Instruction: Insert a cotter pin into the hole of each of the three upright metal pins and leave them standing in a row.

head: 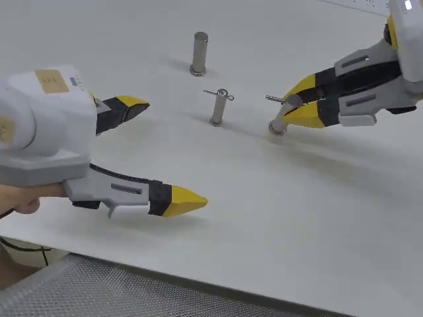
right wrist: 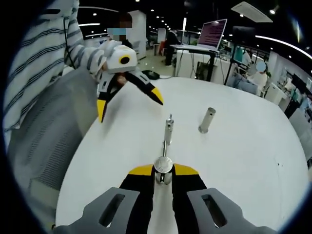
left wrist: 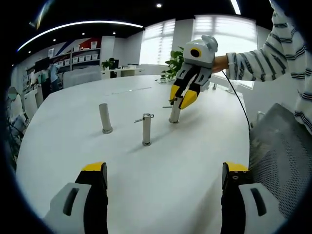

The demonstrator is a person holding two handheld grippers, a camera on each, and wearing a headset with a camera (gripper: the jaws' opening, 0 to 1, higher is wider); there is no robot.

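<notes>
Three metal pins stand on the white table (head: 310, 218). The far pin (head: 199, 53) is bare. A cotter pin (head: 220, 94) goes through the middle pin (head: 217, 109). My right gripper (head: 295, 101) is shut on the top of the third pin (head: 280, 123), which leans a little. A thin cotter pin (head: 275, 99) pokes out of that top, away from the jaws. In the right gripper view the jaws flank the pin's round top (right wrist: 163, 165). My left gripper (head: 168, 152) hangs open and holds nothing, low at the near left, apart from all the pins.
The table's near edge runs along the bottom of the head view, with a grey mesh chair (head: 99, 290) below it. A person's striped sleeve (left wrist: 273, 53) reaches in behind the right gripper (left wrist: 181, 97). Desks and shelves stand far behind.
</notes>
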